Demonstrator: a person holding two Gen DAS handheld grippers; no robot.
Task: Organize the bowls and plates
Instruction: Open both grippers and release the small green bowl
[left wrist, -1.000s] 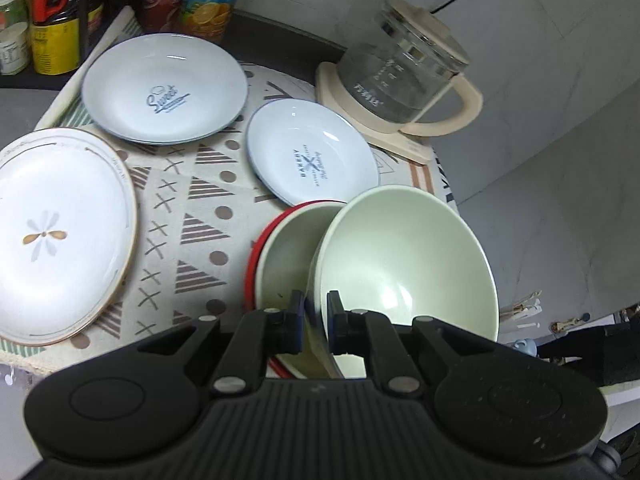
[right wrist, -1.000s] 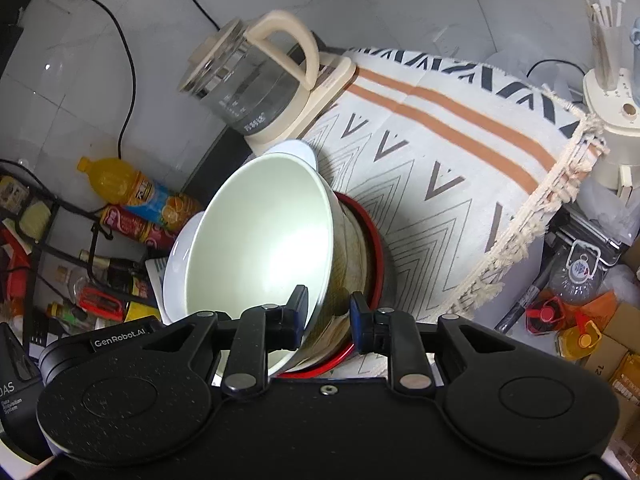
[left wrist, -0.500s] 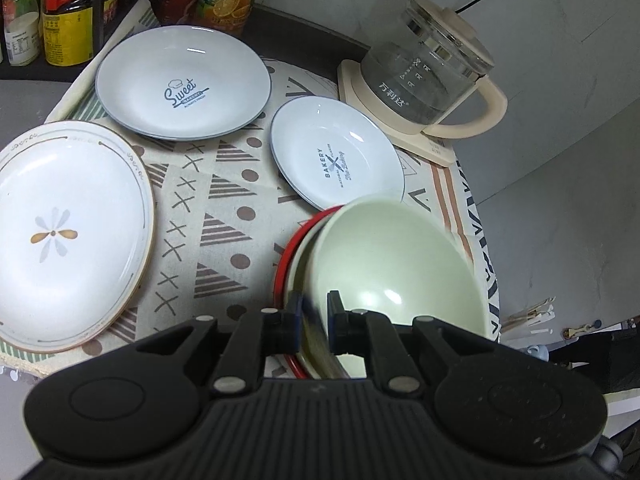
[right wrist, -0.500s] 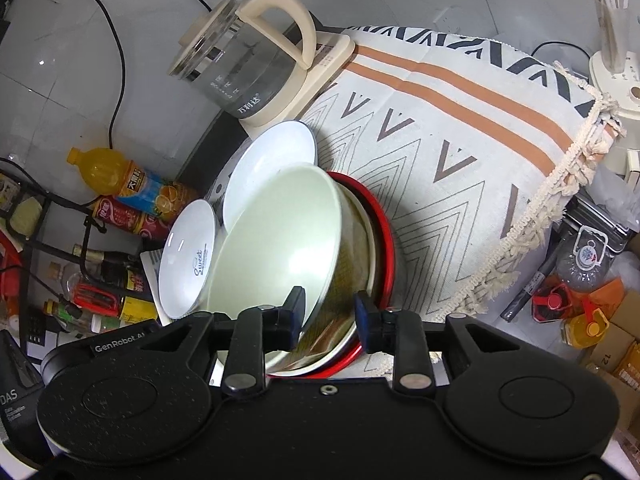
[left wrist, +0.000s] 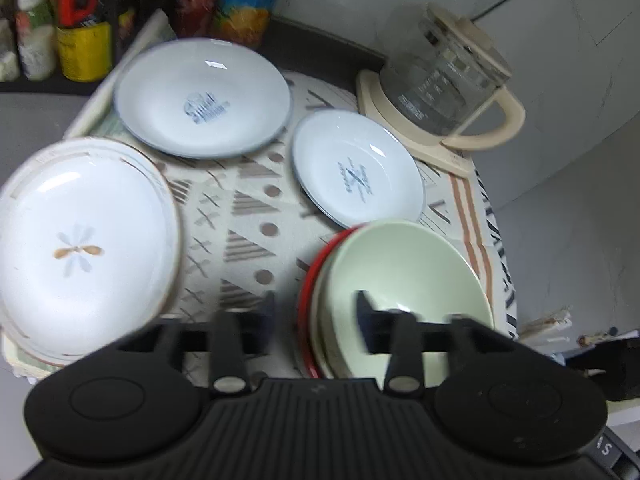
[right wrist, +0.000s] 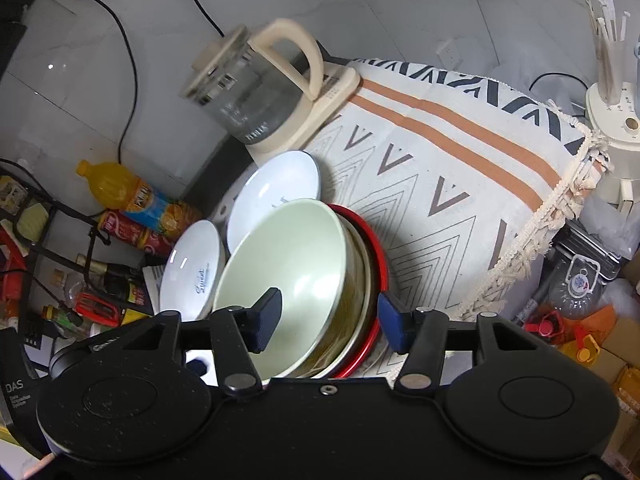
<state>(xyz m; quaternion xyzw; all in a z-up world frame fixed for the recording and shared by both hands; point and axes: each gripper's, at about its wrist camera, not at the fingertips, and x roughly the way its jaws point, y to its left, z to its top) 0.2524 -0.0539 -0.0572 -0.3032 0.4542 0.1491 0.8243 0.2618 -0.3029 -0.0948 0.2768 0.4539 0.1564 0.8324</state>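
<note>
Both jaws are spread wide with nothing gripped: the left gripper [left wrist: 316, 308] and right gripper [right wrist: 329, 312] each straddle the rim of the green bowl [right wrist: 288, 264], which sits nested in the red bowl [right wrist: 378, 276] on the patterned cloth [left wrist: 248, 216]. One plate [right wrist: 194, 270] reads "Sweet". The other blue-print plate [left wrist: 356, 172] is too blurry to read, and the bowl stack's near side is hidden behind the grippers.

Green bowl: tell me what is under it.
The green bowl sits nested in a cream bowl, with a red dish beneath. Only their rims show; whether anything else lies below is hidden.
</note>
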